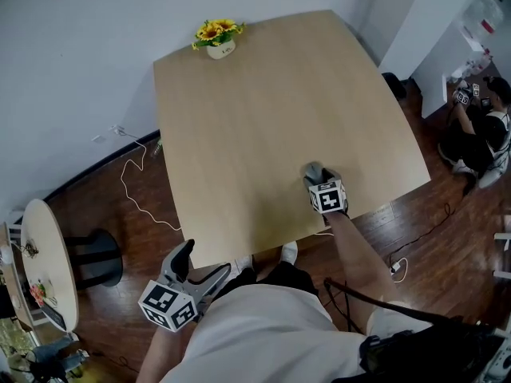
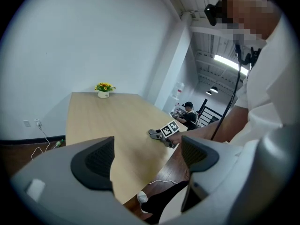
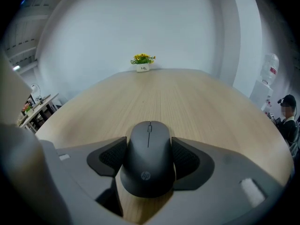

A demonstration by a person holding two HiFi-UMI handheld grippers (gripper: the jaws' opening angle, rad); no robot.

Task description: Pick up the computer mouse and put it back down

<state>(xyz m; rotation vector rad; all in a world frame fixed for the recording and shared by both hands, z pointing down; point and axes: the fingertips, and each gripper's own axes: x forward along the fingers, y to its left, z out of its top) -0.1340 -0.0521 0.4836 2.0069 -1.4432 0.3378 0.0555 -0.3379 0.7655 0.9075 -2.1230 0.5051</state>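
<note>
A dark grey computer mouse (image 3: pixel 149 158) lies between the pads (image 3: pixel 111 156) of my right gripper (image 3: pixel 149 165), which is shut on its two sides. The mouse is low over the wooden table (image 3: pixel 201 102); I cannot tell whether it touches the wood. In the head view the right gripper (image 1: pixel 314 171) is near the table's (image 1: pixel 263 94) front right edge, and its marker cube hides the mouse. My left gripper (image 1: pixel 204 262) hangs open and empty off the table's front left corner, over the floor. Its jaws (image 2: pixel 147 156) frame the right gripper (image 2: pixel 157 134) across the table.
A small pot of yellow flowers (image 1: pixel 219 38) stands at the table's far edge. A round side table (image 1: pixel 48 254) stands at the left, and a white cable (image 1: pixel 140 190) trails over the dark floor. A person sits on the floor at the right (image 1: pixel 479 126).
</note>
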